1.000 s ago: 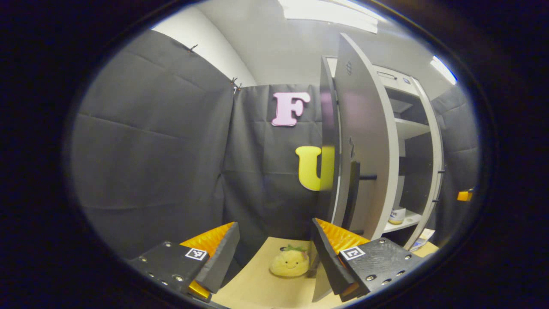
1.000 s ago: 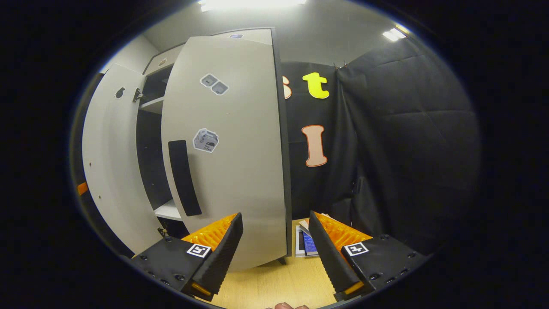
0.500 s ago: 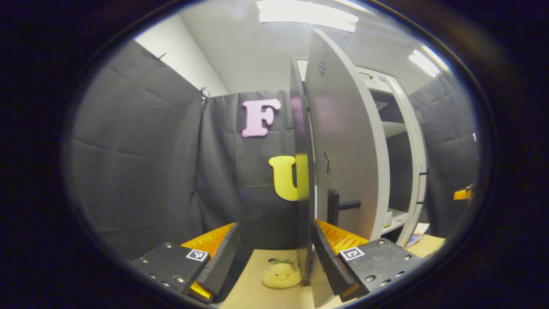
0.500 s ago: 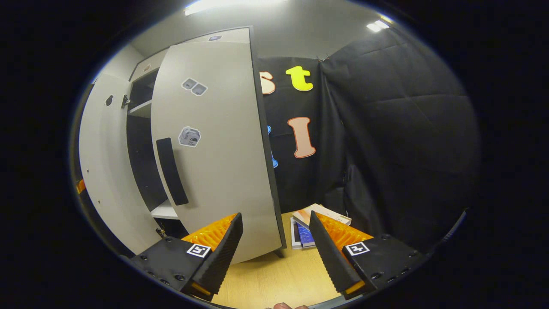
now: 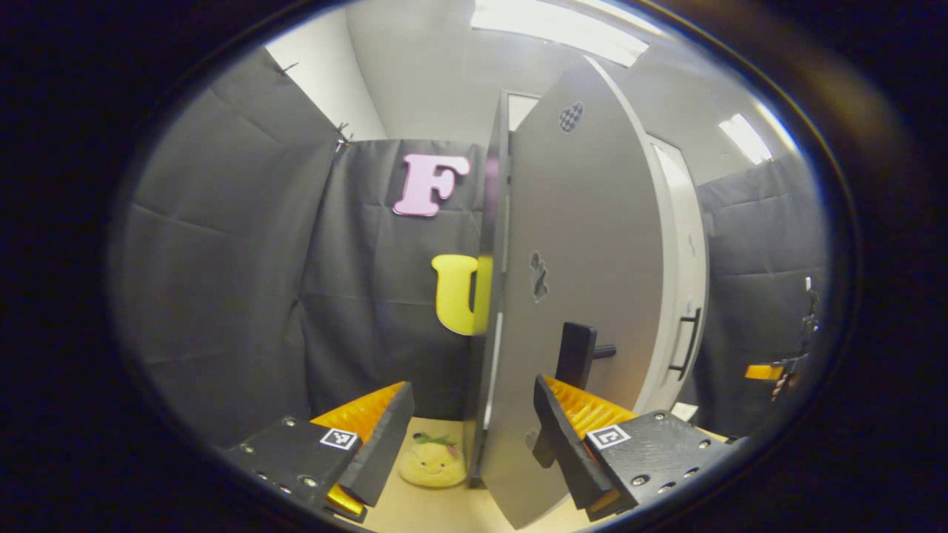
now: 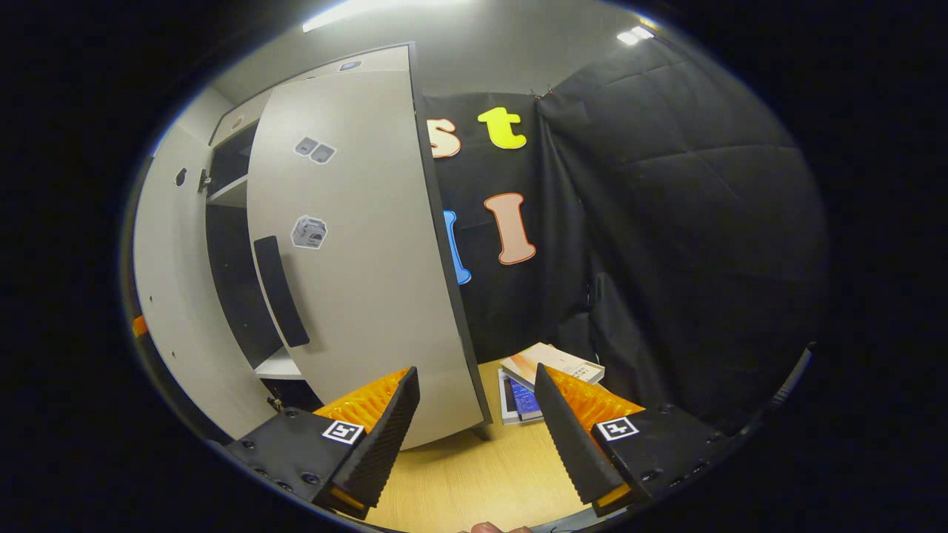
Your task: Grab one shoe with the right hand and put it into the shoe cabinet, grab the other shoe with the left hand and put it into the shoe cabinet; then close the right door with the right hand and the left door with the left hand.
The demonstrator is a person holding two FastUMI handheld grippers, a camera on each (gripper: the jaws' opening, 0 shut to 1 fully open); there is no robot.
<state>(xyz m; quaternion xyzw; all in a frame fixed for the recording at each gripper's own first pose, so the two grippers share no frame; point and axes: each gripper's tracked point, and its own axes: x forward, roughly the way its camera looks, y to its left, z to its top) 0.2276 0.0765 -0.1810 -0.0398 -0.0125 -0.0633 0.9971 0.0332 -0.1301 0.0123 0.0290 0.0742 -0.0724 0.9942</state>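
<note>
While both doors stand partly open, the shoe cabinet (image 6: 222,244) shows a dark inside with a pale shelf low down, and I cannot tell if any shoes are in it. It has two doors. In the right gripper view, the right door (image 6: 363,266) is nearer and has one long dark handle (image 6: 280,290) and a few stickers. Behind it is the left door (image 6: 167,296).

In the left gripper view, the left door (image 5: 585,296) is swung close in front, with one dark handle (image 5: 576,354) on it. The right door (image 5: 685,296) is seen past it.

The left hand-held gripper (image 5: 466,444) is open and holds nothing. Its right finger (image 5: 563,444) is just in front of the left door. One yellow soft toy (image 5: 431,460) sits on the desk (image 5: 429,511) beside that door's bottom edge.

The right hand-held gripper (image 6: 478,437) is open too, with nothing in it. A small pile of books (image 6: 544,370) lies at the back edge of the desk (image 6: 474,481), near the right door's bottom corner.
</note>
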